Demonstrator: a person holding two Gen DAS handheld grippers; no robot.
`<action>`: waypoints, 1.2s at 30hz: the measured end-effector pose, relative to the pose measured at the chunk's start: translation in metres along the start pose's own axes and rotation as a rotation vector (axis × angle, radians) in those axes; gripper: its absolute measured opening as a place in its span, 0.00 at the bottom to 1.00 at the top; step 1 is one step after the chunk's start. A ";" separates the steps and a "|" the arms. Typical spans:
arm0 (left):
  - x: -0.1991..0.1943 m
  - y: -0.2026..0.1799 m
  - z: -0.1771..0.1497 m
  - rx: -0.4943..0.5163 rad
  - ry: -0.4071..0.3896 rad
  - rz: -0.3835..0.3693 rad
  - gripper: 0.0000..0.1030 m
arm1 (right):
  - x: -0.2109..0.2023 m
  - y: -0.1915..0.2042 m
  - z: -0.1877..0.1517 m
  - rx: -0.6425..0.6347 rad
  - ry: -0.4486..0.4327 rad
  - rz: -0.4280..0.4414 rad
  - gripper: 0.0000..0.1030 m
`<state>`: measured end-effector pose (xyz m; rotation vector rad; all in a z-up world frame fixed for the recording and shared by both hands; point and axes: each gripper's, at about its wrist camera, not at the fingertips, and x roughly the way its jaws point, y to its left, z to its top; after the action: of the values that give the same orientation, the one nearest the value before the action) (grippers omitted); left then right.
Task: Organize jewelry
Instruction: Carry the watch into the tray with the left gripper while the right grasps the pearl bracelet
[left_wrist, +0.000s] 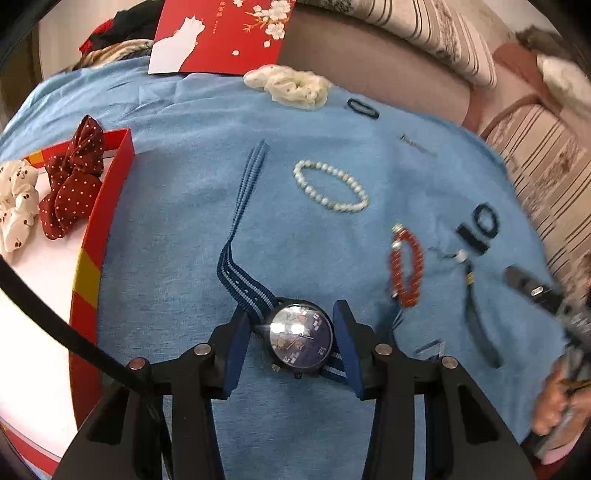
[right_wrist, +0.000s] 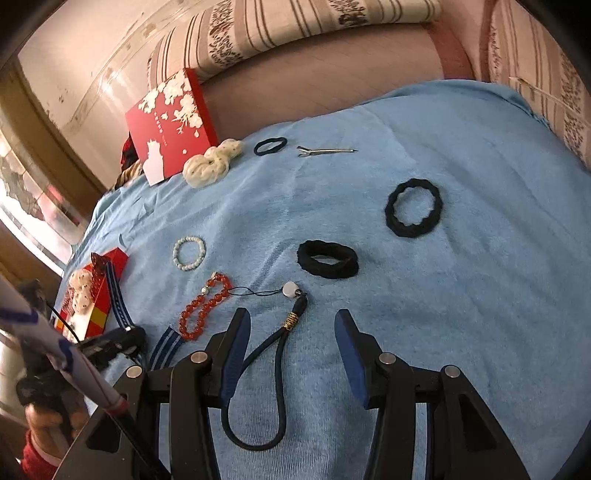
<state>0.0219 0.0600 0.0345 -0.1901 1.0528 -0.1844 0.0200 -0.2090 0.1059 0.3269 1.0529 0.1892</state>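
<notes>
A dark-faced watch (left_wrist: 301, 339) with a blue striped strap (left_wrist: 243, 192) lies on the blue towel (left_wrist: 177, 229). My left gripper (left_wrist: 291, 308) is shut on the watch case, one blue pad on each side. Left of it stands a red box (left_wrist: 110, 192) holding a red dotted scrunchie (left_wrist: 72, 184) and a white patterned one (left_wrist: 16, 206). My right gripper (right_wrist: 291, 314) stands open low over a dark blue cord lanyard (right_wrist: 280, 354), whose loop runs under its left finger. A pearl bracelet (right_wrist: 189, 253) and a red bead bracelet (right_wrist: 203, 306) lie to the left.
Two thick black hair bands (right_wrist: 327, 258) (right_wrist: 413, 212), a thin black tie (right_wrist: 269, 146), a metal hair clip (right_wrist: 327, 150) and a cream scrunchie (right_wrist: 210, 162) are spread over the towel. A red flowered lid (right_wrist: 170, 122) leans at the back. Striped cushions (right_wrist: 295, 22) border the far side.
</notes>
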 end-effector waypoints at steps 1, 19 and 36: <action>-0.007 -0.002 0.002 0.006 -0.021 -0.006 0.42 | 0.002 0.001 0.001 -0.006 -0.001 -0.001 0.50; -0.146 0.100 0.029 -0.130 -0.377 0.003 0.42 | 0.079 0.133 0.035 -0.264 0.090 0.077 0.48; -0.123 0.250 -0.012 -0.405 -0.071 0.238 0.42 | 0.131 0.194 0.044 -0.384 0.113 -0.095 0.06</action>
<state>-0.0327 0.3310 0.0717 -0.4300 1.0244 0.2520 0.1228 0.0053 0.0873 -0.0813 1.1151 0.3215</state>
